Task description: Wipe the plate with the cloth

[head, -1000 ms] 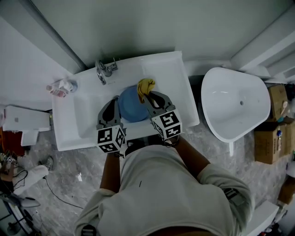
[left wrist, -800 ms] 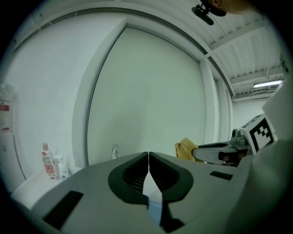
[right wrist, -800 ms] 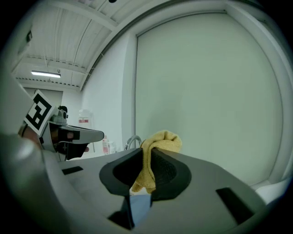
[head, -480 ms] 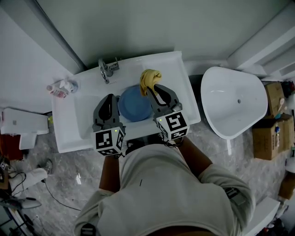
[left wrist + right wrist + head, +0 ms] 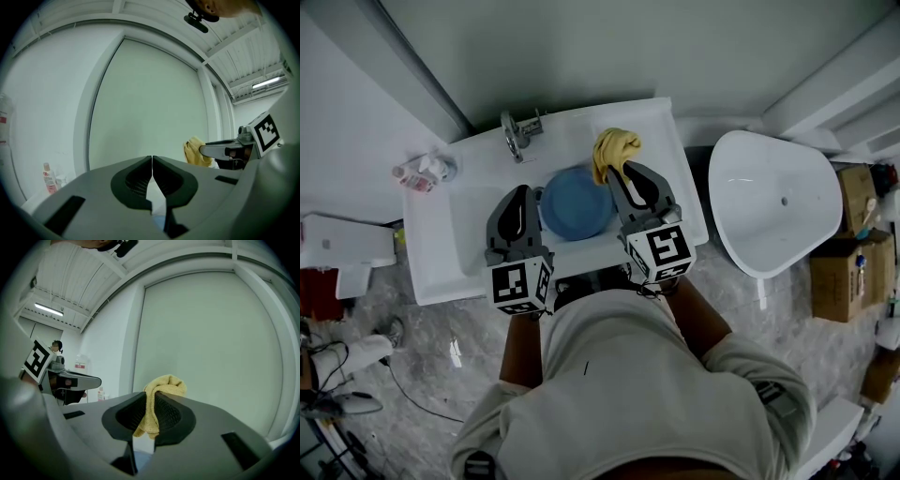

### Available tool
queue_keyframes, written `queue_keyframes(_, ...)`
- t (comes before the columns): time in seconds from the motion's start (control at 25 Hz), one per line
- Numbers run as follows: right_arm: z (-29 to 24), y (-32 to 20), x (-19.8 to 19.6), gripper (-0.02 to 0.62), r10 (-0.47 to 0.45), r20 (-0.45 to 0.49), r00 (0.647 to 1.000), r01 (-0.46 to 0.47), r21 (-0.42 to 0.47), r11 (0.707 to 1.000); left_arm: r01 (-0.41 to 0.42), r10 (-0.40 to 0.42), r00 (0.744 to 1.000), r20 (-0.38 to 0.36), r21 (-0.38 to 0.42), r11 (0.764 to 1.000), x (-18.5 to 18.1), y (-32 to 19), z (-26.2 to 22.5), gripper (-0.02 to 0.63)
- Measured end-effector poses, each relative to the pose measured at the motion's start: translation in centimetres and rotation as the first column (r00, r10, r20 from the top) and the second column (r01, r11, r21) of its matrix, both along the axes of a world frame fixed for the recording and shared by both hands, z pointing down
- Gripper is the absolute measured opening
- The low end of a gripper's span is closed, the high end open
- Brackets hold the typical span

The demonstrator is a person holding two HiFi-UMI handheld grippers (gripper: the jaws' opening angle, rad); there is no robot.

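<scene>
A blue plate (image 5: 577,202) lies in the white sink (image 5: 441,253). My right gripper (image 5: 615,171) is shut on a bunched yellow cloth (image 5: 615,148) and holds it over the sink's back rim, just beyond the plate's far right edge. In the right gripper view the cloth (image 5: 161,383) sticks up between the jaws of the right gripper (image 5: 151,399). At the plate's left edge my left gripper (image 5: 525,193) is shut. In the left gripper view the left gripper (image 5: 152,159) has its tips touching with nothing between them, and a sliver of blue shows below.
A chrome faucet (image 5: 517,136) stands at the sink's back left, with small bottles (image 5: 422,172) on the left corner. A white basin (image 5: 778,211) stands to the right, and cardboard boxes (image 5: 858,267) stand beyond it. A white box (image 5: 337,253) sits at the left.
The right gripper has carried the cloth off the plate's upper edge, back and to the right. The left gripper has drawn slightly away from the plate's left rim.
</scene>
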State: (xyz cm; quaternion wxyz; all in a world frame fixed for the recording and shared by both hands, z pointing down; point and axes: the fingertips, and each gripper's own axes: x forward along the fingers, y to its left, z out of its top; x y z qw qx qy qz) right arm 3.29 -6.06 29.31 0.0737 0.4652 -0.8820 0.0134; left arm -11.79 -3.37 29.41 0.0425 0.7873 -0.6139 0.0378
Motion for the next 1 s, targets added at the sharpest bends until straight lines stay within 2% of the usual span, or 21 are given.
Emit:
queue_keyframes(0.44, 0.1, -0.5, -0.6, 0.054, -0.003, -0.004, 1.000, 0.003, 0.002, 1.000, -0.006, 0.006, 1.000, 0.023, -0.003, 1.000, -0.3, -0.6, 0.5, 0.021)
queue_keyframes(1.0, 0.9, -1.1, -0.4, 0.054, -0.002, -0.017, 1.000, 0.002, -0.015, 1.000, -0.004, 0.004, 1.000, 0.004, -0.039, 0.999, -0.3, -1.2, 1.7, 0.023)
